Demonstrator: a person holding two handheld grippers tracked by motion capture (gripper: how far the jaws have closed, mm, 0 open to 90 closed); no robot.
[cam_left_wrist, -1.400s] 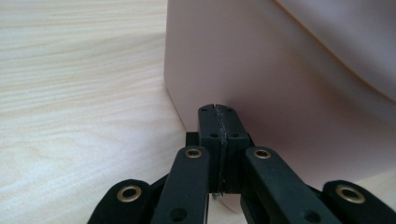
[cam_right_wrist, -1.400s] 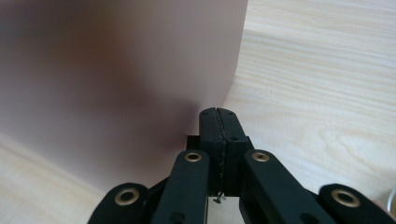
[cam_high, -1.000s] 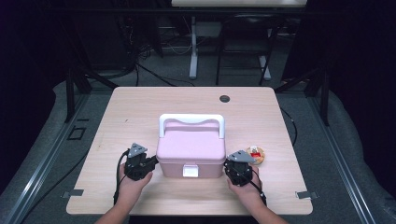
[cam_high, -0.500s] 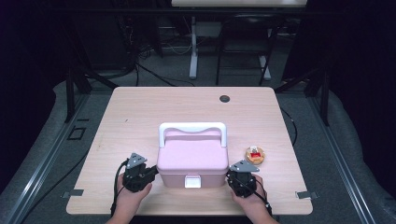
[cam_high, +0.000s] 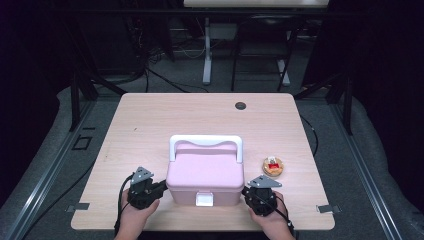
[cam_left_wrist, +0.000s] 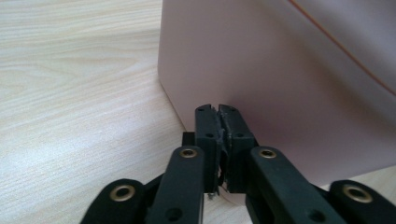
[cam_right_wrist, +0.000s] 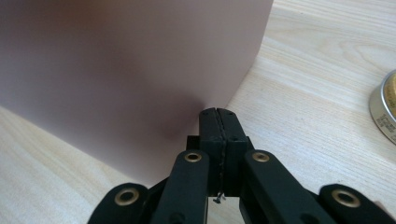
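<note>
Squarely: pink box (cam_high: 205, 172), clasp nearward

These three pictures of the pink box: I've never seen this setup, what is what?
No robot here: a person holds a two-jaw tool in each hand. The high view looks down on a wooden table. The other two come from cameras riding on each tool. On the table stand a pink box with a white handle and a small round tin to its right. The left claw and right claw are both shut, gripping nothing, their tips close against the box's two sides.
</note>
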